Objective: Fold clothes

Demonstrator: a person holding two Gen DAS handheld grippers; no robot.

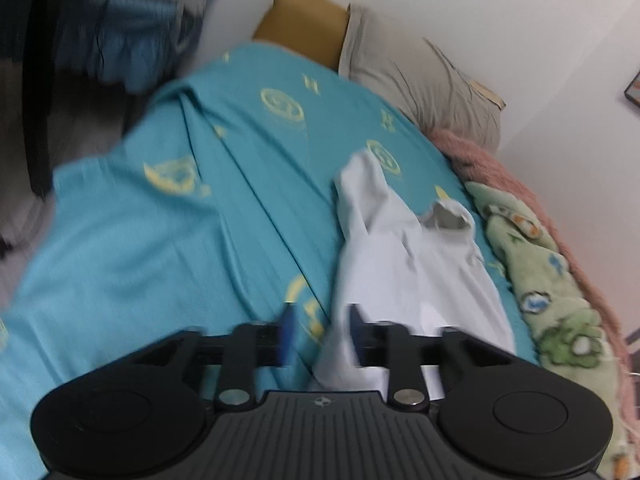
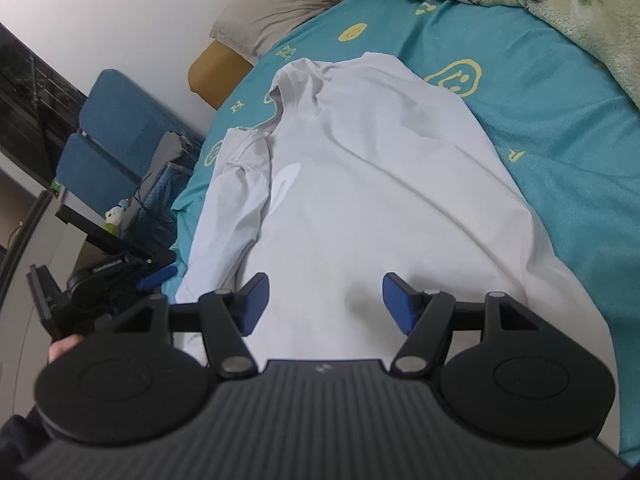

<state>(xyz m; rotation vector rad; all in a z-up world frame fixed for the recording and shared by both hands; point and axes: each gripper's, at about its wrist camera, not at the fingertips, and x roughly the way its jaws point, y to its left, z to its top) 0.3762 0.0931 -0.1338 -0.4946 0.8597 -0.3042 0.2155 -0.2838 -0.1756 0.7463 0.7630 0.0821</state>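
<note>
A white T-shirt (image 2: 360,180) lies spread on a teal bed sheet (image 2: 560,140), collar (image 2: 276,116) at the far end and one sleeve folded in on the left. My right gripper (image 2: 324,304) hovers open over the shirt's near part, with nothing between its blue pads. The left wrist view is blurred. There the shirt (image 1: 400,248) lies to the right, and my left gripper (image 1: 322,332) is partly open at its near left edge, with a strip of white cloth and sheet (image 1: 160,240) showing in the gap. The left gripper's blue finger (image 2: 158,278) also shows beside the shirt.
A beige pillow (image 1: 420,76) lies at the head of the bed. A green patterned blanket (image 1: 552,280) and a pink one (image 1: 500,176) run along the wall side. Beside the bed stand blue chairs (image 2: 116,120) and a dark desk (image 2: 100,236). A hand (image 2: 64,346) holds the left gripper.
</note>
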